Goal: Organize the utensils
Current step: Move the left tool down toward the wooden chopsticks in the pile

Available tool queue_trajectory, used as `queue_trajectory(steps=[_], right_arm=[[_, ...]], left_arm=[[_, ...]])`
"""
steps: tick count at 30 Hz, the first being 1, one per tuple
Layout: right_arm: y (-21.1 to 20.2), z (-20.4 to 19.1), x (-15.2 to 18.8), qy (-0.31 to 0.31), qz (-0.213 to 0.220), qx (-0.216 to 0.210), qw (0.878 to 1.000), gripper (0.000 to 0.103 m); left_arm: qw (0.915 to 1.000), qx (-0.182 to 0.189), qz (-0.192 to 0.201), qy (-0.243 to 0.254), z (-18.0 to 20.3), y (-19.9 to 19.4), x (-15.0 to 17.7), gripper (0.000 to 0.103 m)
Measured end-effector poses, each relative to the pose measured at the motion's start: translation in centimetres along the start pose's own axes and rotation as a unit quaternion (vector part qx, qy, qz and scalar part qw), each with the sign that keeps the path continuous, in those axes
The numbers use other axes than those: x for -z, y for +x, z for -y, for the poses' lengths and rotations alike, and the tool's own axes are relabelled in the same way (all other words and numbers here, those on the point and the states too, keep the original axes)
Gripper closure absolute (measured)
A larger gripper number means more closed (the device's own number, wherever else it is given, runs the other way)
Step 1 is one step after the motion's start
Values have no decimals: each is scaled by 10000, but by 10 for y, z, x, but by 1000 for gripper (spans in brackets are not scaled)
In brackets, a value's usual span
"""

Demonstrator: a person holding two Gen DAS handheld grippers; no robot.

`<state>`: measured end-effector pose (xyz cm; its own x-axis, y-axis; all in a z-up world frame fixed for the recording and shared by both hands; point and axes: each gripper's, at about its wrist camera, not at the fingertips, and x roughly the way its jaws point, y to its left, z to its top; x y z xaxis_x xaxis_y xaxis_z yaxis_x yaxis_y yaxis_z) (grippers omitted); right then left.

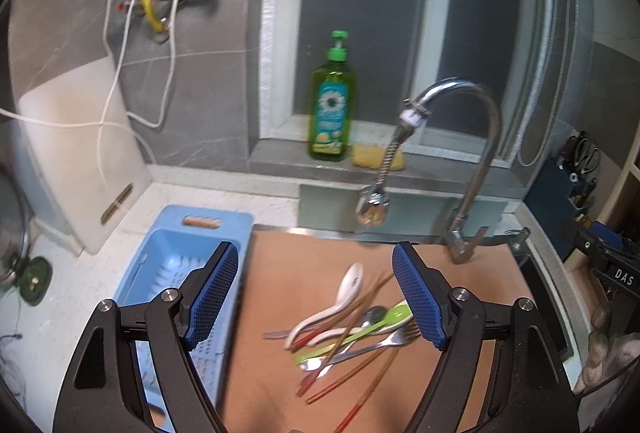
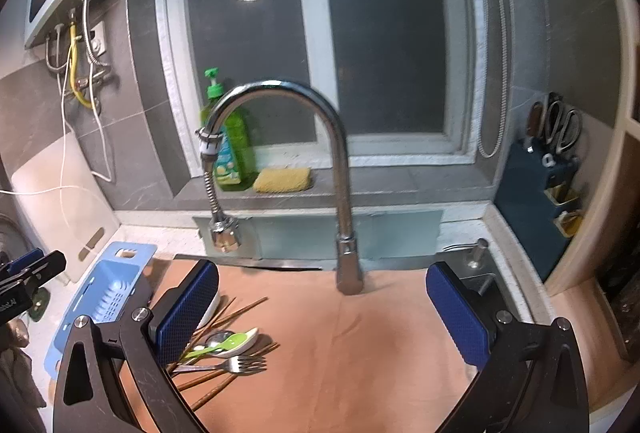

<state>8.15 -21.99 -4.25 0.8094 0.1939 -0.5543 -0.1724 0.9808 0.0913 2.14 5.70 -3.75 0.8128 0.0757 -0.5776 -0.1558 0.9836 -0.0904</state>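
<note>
Left wrist: glossy utensils (image 1: 352,329) heaped on matte board (image 1: 460,285) beside perforated basket (image 1: 168,273).

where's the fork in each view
Left wrist: the fork lies low and right of centre, tines by the left gripper's right finger.
Right wrist: the fork lies low and left, just right of the right gripper's left finger.
Shared landmark: the green spoon, right beside it.
</note>
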Motion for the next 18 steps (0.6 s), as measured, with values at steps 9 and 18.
queue_trajectory(steps=[9,18], right_arm=[[44,-14,1,18,-597,-894,9942,0],[86,-26,4,94,-1266,-1532,9800,1]], left_arm=[[9986,-150,-442,-257,-30,17,18,23],[9960,-155,-870,-148,-34,39,34,23]])
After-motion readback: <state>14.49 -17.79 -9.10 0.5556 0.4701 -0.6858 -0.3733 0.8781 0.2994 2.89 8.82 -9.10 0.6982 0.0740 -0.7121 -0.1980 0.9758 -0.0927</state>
